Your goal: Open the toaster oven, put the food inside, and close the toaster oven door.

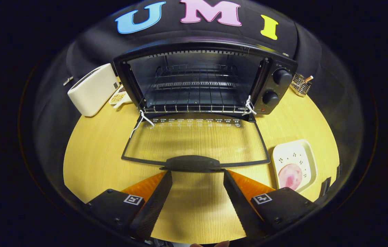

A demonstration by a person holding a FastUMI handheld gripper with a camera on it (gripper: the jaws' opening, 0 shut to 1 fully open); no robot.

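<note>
Gripper view shows the claw [197, 178] spread wide and empty just short of the lowered toaster oven door's handle [194, 163], so it should next swing right to the pink food [290, 175] on its plate [309, 154], gripping gently.

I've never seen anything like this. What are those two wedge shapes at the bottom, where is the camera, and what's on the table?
The camera rides on a hand-held gripper and looks forward along its jaws: those are the two wedges. They stand apart, holding nothing, just short of the handle of the toaster oven door, which lies folded down flat. Beyond it the toaster oven stands open, its wire rack bare. The food waits on a plate beside the jaws. A white toaster stands next to the oven on the wooden table.
</note>
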